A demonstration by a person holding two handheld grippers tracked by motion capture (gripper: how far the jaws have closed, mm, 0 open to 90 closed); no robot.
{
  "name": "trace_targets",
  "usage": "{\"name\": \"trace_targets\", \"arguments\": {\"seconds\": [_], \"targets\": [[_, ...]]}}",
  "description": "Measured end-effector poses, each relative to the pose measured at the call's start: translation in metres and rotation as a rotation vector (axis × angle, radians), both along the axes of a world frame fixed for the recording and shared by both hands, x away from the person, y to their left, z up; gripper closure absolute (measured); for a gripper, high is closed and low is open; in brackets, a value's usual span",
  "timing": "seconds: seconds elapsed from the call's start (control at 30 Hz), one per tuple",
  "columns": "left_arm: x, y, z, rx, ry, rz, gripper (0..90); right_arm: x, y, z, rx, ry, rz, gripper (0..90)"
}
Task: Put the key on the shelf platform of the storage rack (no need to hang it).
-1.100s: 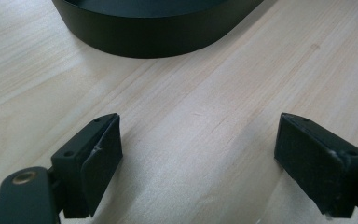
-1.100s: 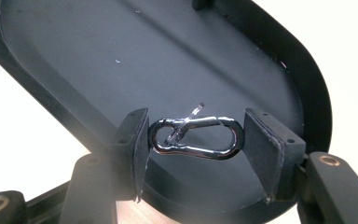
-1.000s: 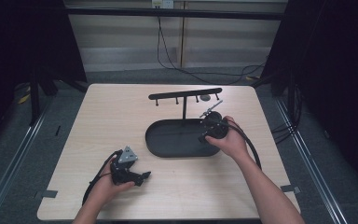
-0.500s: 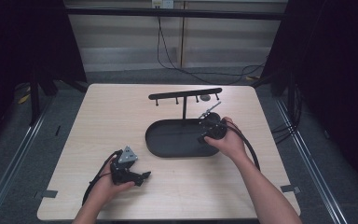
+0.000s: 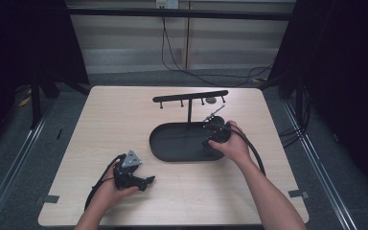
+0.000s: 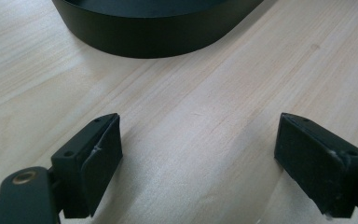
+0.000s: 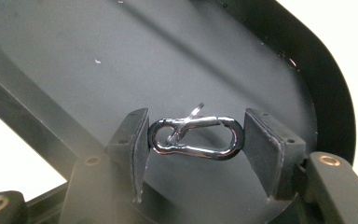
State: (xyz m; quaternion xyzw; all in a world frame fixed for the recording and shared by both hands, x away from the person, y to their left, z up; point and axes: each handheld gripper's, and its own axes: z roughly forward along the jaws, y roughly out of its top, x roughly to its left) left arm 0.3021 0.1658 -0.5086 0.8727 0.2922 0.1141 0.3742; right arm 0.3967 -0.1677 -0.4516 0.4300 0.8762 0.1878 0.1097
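My right gripper (image 7: pixel 196 145) is shut on a shiny metal snap clip (image 7: pixel 196 136), pinched end to end between its pads. It hangs over the floor of a black oval tray (image 7: pixel 328 98). In the high view the right gripper (image 5: pixel 214 128) sits above the tray's (image 5: pixel 159 149) right end, next to the upright post of a black hook rack (image 5: pixel 190 96). My left gripper (image 5: pixel 146 181) rests on the table near the front left, pointing right. In the left gripper view the left gripper (image 6: pixel 198 158) stands open over bare wood, the tray wall (image 6: pixel 154 32) ahead of it.
The rack's crossbar carries several short pegs, and a small grey round thing (image 5: pixel 211 100) hangs near its right end. The light wooden table (image 5: pixel 105 124) has bare room left of the tray. Cables (image 5: pixel 254 153) trail from both grippers toward the front edge.
The right hand with the clip has edged slightly toward the near side over the tray. The left hand has stayed still.
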Motion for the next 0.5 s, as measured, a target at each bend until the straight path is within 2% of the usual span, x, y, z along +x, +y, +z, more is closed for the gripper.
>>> {"name": "trace_targets", "arguments": {"seconds": [0.5], "targets": [[-0.0004, 0.0, -0.0001, -0.002, -0.002, -0.008, 14.6, 0.0031, 0.0038, -0.0091, -0.01, 0.002, -0.001, 42.4]]}}
